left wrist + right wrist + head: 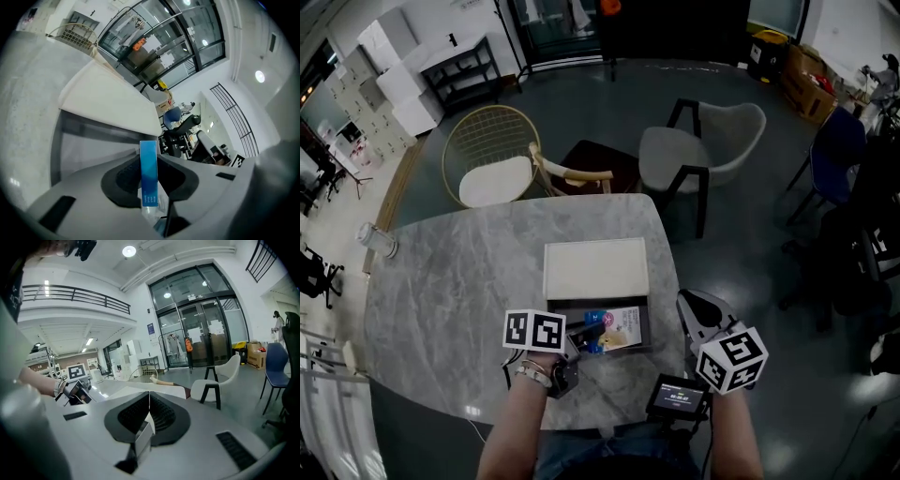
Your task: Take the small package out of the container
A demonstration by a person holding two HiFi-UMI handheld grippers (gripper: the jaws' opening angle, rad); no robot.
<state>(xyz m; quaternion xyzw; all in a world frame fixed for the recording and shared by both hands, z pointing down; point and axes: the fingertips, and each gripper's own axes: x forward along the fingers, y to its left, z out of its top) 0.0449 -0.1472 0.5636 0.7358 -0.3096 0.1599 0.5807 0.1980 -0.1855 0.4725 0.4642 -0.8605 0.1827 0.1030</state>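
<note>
Left gripper view: left gripper (149, 164) clamped on small package (148, 174), slim blue box upright between pads, lower end cut off by gripper body. Head view showed only blue speck at those jaws, over near-left corner of container (648, 328); whether package had cleared container was unclear. Printed packet (624, 328) lay in container just right of left jaws. Pale lid (595, 269) lay beyond, against container's far edge. Right gripper (149, 401) had pads together, right of container.
</note>
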